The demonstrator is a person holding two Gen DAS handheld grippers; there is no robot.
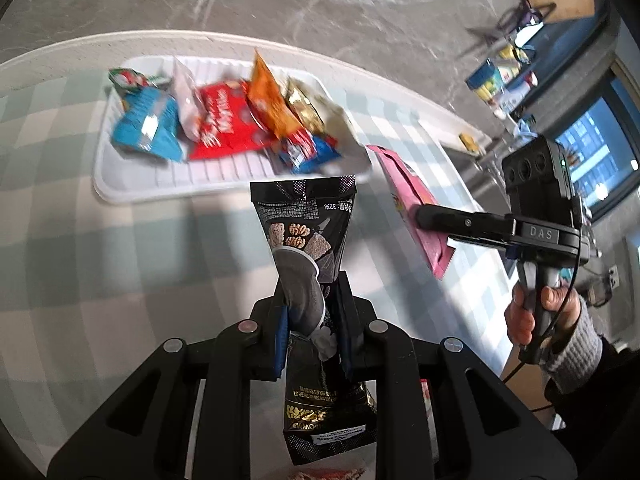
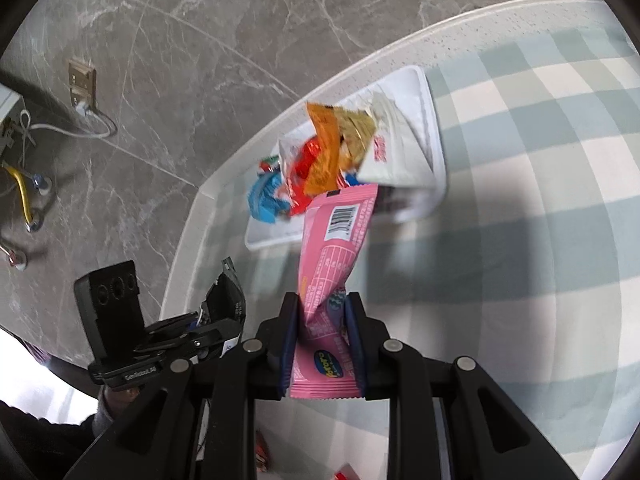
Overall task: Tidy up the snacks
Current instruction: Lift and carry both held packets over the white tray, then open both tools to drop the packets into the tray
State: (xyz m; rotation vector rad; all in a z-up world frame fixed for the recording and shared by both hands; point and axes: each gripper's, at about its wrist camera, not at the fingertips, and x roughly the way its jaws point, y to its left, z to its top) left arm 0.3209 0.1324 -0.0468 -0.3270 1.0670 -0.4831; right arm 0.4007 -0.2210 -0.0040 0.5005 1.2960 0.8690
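Observation:
My left gripper (image 1: 310, 300) is shut on a black snack packet (image 1: 306, 224) and holds it above the checked tablecloth, just short of the white tray (image 1: 132, 192). My right gripper (image 2: 322, 304) is shut on a pink snack packet (image 2: 338, 236), also held up near the tray (image 2: 434, 128). The tray holds several packets: blue (image 1: 146, 126), red (image 1: 222, 120), orange (image 1: 270, 98), gold (image 1: 304, 106). The right gripper with the pink packet (image 1: 408, 200) shows in the left wrist view, right of the tray. The left gripper with the black packet (image 2: 224, 304) shows at lower left in the right wrist view.
The table's pale edge (image 1: 360, 76) runs behind the tray, with a grey marble floor (image 2: 200, 60) beyond. A red packet (image 2: 262, 454) lies near the table's front. A shelf with bottles (image 1: 504, 76) stands far right. Cables and a wall socket (image 2: 82, 84) are at left.

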